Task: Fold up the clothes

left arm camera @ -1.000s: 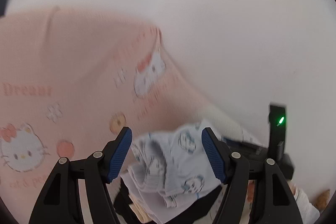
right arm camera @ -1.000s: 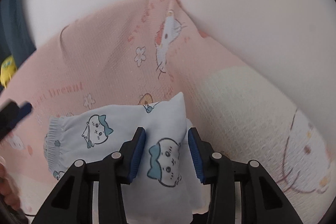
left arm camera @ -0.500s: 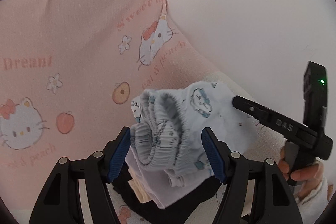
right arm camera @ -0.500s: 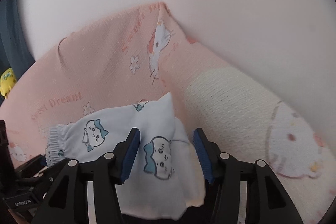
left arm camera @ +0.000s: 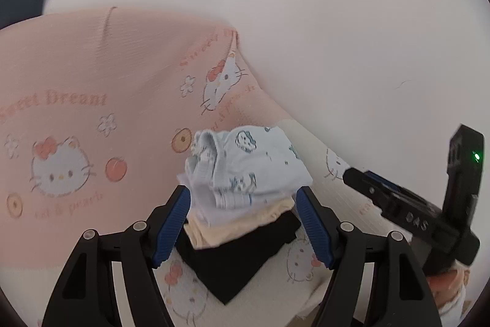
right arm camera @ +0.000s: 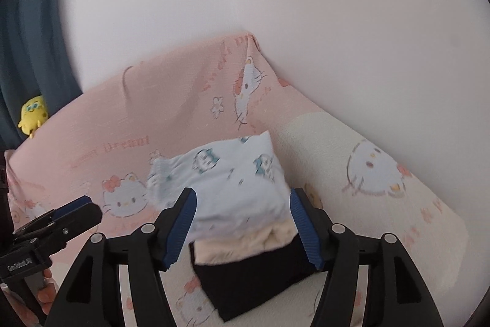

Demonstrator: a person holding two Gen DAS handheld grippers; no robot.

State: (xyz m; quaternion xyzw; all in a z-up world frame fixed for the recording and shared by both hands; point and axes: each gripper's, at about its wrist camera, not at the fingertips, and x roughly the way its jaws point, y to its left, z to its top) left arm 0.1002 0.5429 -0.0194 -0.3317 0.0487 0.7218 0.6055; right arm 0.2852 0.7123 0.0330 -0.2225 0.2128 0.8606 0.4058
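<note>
A folded light-blue garment (left arm camera: 245,167) with cartoon prints lies on top of a small stack: a cream piece (left arm camera: 235,222) under it and a black piece (left arm camera: 242,259) at the bottom. The same light-blue garment (right arm camera: 232,192) tops the cream piece (right arm camera: 245,244) and black piece (right arm camera: 254,281) in the right wrist view. My left gripper (left arm camera: 243,222) is open, its blue pads on either side of the stack without touching it. My right gripper (right arm camera: 242,226) is open too, wide around the stack. The right gripper's body (left arm camera: 428,204) shows at the left view's right edge.
The stack rests on a pink and cream cat-print bedsheet (left arm camera: 92,81), bordered by a white wall (left arm camera: 306,5). A yellow plush toy (right arm camera: 32,114) sits by a dark blue curtain (right arm camera: 24,20). A hand (right arm camera: 46,293) holds the left gripper's handle (right arm camera: 39,235).
Both grippers have let go of the light-blue garment, opened wider and drawn back. The garment now lies on the stack.
</note>
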